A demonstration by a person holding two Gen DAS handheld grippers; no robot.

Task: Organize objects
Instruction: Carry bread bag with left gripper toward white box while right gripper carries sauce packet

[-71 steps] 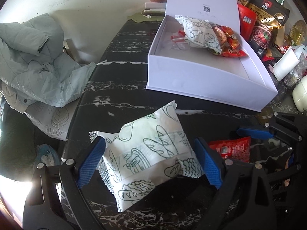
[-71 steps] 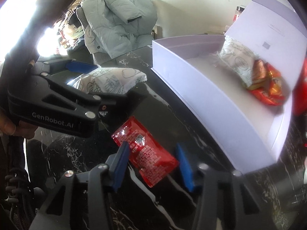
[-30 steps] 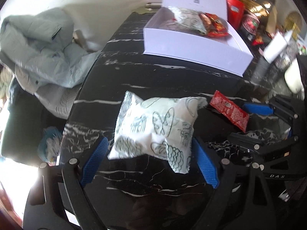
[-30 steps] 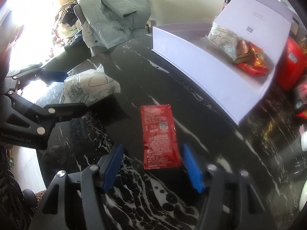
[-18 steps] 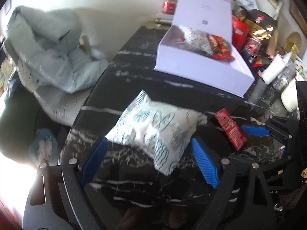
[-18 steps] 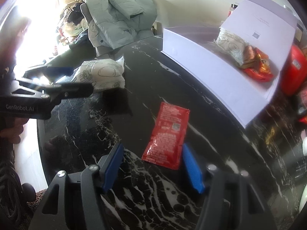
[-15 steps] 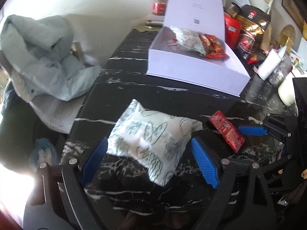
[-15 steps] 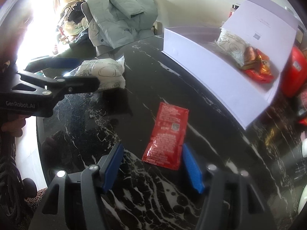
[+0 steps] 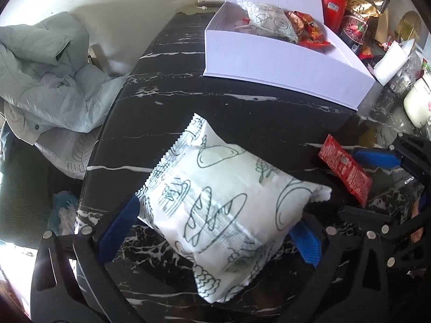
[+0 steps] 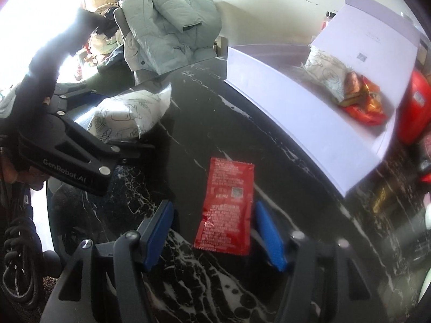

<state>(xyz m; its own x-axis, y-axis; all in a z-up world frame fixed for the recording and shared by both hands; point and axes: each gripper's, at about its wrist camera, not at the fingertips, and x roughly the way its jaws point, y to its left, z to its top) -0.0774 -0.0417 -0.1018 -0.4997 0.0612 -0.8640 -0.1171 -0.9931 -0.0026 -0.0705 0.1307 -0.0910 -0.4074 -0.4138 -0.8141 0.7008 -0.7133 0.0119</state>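
Observation:
A white bread packet [image 9: 229, 204] printed with green drawings lies on the black marble table [image 9: 188, 113]. My left gripper [image 9: 212, 215] straddles it; its jaws are opening and stand wide, with the blue pads at the packet's two ends. In the right wrist view the same packet [image 10: 129, 115] rests under that gripper [image 10: 113, 123]. A flat red sachet [image 10: 229, 202] lies between the pads of my right gripper [image 10: 212, 206], whose jaws are closing; the left pad stands clear of it. The open white box [image 9: 282, 62] at the back holds another white packet and orange wrappers.
A grey-green jacket [image 9: 48, 80] is heaped on a seat past the table's left edge. Red and dark food packs [image 9: 355, 8] crowd behind the box, with a white cup [image 9: 417, 102] at the right. A person's hand [image 10: 24, 177] holds the left gripper.
The left gripper has come down and closer to the table, the bread packet now rests on the marble, and its jaws have widened. The red sachet has turned a little between the right pads.

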